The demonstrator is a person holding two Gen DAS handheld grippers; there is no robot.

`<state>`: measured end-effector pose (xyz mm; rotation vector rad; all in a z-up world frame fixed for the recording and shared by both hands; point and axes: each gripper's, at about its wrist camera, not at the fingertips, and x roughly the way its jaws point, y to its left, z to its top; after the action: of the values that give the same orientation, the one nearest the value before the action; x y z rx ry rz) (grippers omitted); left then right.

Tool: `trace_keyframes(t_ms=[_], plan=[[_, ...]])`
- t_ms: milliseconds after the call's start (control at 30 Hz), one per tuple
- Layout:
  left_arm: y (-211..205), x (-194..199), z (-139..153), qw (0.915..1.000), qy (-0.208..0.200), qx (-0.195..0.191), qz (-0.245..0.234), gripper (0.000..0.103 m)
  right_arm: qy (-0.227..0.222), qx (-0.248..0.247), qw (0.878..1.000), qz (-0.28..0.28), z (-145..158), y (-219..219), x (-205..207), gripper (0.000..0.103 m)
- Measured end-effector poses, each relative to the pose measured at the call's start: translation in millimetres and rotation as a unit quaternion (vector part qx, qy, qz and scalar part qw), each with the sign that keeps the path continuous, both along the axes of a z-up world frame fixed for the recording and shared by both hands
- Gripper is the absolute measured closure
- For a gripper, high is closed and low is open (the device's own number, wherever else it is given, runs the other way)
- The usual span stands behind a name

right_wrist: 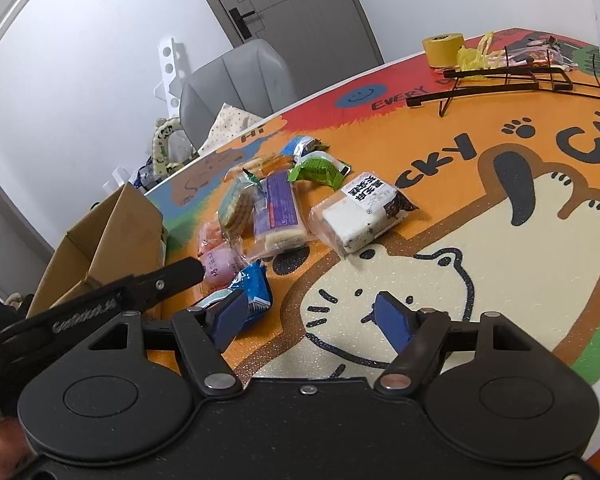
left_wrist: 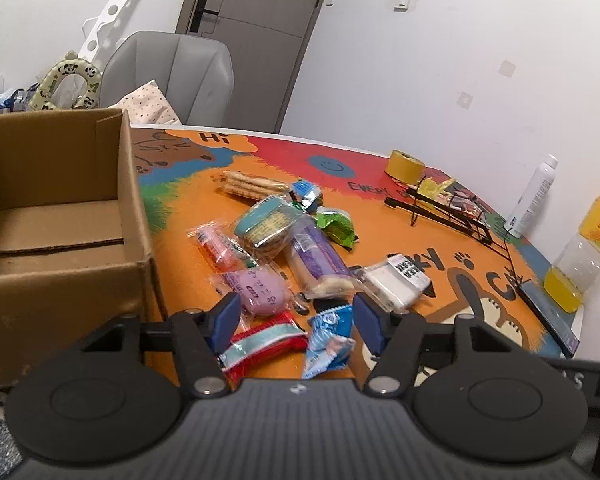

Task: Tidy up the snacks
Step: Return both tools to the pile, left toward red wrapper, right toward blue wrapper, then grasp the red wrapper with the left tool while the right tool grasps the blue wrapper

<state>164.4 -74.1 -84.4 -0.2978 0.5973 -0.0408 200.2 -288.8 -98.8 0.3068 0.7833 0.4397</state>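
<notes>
Several wrapped snacks lie in a pile on the colourful cat table mat [left_wrist: 420, 240]: a purple bread pack [left_wrist: 316, 256], a white cake pack [left_wrist: 396, 280], a pink bun [left_wrist: 256, 292], a red-and-teal pack [left_wrist: 260, 344] and a blue packet [left_wrist: 328, 340]. An open, empty cardboard box [left_wrist: 60, 220] stands to the left. My left gripper [left_wrist: 296, 320] is open, hovering over the red pack and blue packet. My right gripper [right_wrist: 316, 316] is open above the mat, the blue packet [right_wrist: 252, 288] by its left finger; the white cake pack [right_wrist: 360, 216] lies ahead.
A yellow tape roll [left_wrist: 404, 166], a black wire rack [left_wrist: 452, 212], a white spray can [left_wrist: 534, 196], an orange juice bottle [left_wrist: 584, 248] and a dark phone [left_wrist: 548, 316] sit at the right. A grey chair [left_wrist: 172, 72] stands behind the table.
</notes>
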Motion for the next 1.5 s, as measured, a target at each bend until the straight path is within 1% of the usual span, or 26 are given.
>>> trace_keyframes(t_ms=[133, 200, 500, 567, 600, 667, 700, 733, 833, 967, 1067, 1267, 1400, 1500], plan=[[11.0, 2.3, -3.6, 0.9995, 0.005, -0.007, 0.032, 0.041, 0.004, -0.002, 1.0, 0.008, -3.1, 9.1, 2.4, 0.032], [15.6, -0.1, -4.2, 0.999, 0.004, -0.003, 0.045, 0.041, 0.006, -0.001, 1.0, 0.011, -5.2, 14.3, 4.6, 0.032], [33.5, -7.1, -4.5, 0.9983, 0.002, 0.0, 0.059, 0.041, 0.019, 0.0, 0.999, 0.029, -16.0, 41.2, 13.7, 0.035], [35.9, -9.2, -4.6, 0.9981, 0.004, 0.003, 0.062, 0.041, 0.019, 0.002, 0.999, 0.034, -18.0, 47.9, 16.7, 0.039], [37.0, -10.1, -4.8, 0.998, 0.005, 0.004, 0.062, 0.041, 0.022, 0.003, 0.999, 0.036, -19.5, 50.3, 18.9, 0.044], [38.4, -11.3, -4.9, 0.9981, 0.008, 0.004, 0.061, 0.041, 0.02, -0.001, 0.999, 0.036, -20.9, 53.9, 21.5, 0.061], [38.0, -11.3, -4.9, 0.9981, 0.009, 0.005, 0.06, 0.041, 0.023, 0.003, 0.999, 0.041, -22.0, 54.2, 22.8, 0.074], [36.9, -11.2, -5.0, 0.9982, 0.01, 0.006, 0.059, 0.041, 0.022, 0.007, 0.999, 0.04, -21.7, 53.6, 22.8, 0.075], [31.2, -9.2, -6.5, 0.999, 0.012, 0.007, 0.043, 0.041, 0.012, -0.003, 0.999, 0.035, -20.1, 50.5, 19.6, 0.075], [20.9, -2.7, -12.7, 0.9992, 0.016, 0.017, 0.033, 0.041, 0.012, -0.001, 1.0, 0.02, -20.4, 37.5, 17.5, 0.075], [17.1, 1.9, -16.3, 0.9992, 0.024, 0.014, 0.028, 0.041, 0.014, 0.003, 1.0, 0.009, -21.3, 27.3, 16.8, 0.075], [4.0, 12.1, -22.5, 0.999, 0.031, 0.029, 0.017, 0.041, 0.01, -0.005, 1.0, 0.008, -21.6, 22.0, 16.2, 0.075], [-1.2, 18.5, -30.9, 0.9978, 0.05, 0.043, 0.012, 0.041, 0.011, 0.0, 1.0, 0.007, -23.5, 18.7, 17.3, 0.074], [-6.2, 17.2, -32.7, 0.9973, 0.047, 0.056, 0.006, 0.041, 0.009, 0.0, 1.0, 0.009, -24.4, 20.2, 17.1, 0.074]])
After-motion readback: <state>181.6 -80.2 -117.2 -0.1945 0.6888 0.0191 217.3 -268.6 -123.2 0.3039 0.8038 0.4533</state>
